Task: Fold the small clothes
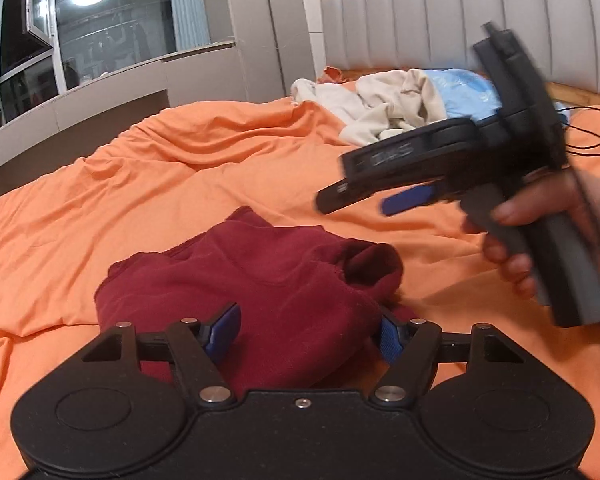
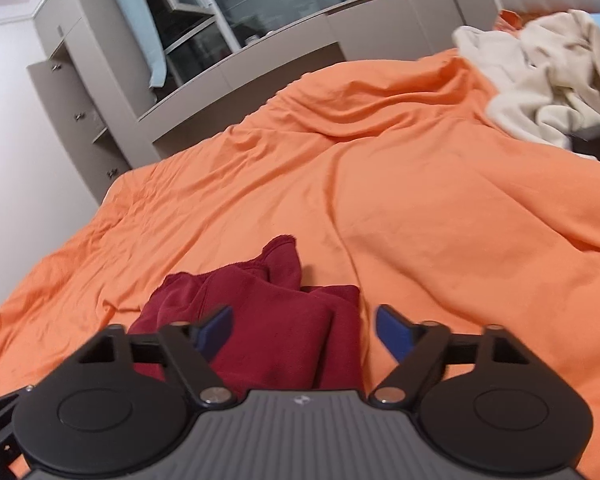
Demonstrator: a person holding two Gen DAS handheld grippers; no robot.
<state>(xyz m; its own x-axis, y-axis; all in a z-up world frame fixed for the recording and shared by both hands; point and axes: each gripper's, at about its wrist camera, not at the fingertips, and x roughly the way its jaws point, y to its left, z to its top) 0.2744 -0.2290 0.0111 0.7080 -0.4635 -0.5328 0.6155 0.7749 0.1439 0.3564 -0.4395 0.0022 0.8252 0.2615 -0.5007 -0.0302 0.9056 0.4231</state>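
The left wrist view alone shows the right gripper (image 1: 364, 204) from outside: it hangs above the orange bedspread (image 1: 180, 184), to the right of the dark red garment (image 1: 260, 280), held in the person's right hand (image 1: 540, 240), motion-blurred, its fingers apart with nothing between them. Only that view takes in the padded grey headboard (image 1: 460, 12). The right wrist view alone shows the grey drawer unit (image 2: 80, 120) beside the window.

The garment lies crumpled on the bedspread at the near edge of the bed. The left gripper (image 1: 306, 330) has its fingers spread, one to each side of the garment's near portion; contact with the cloth cannot be confirmed. In the right wrist view the right gripper (image 2: 304, 330) is likewise spread, the garment (image 2: 268, 320) below the left finger and the gap, the right finger over bare bedspread (image 2: 420, 200).

The garment's near edge is hidden behind both gripper bodies. A cream clothes pile (image 1: 380, 100) lies near the headboard, cut off in the right wrist view.
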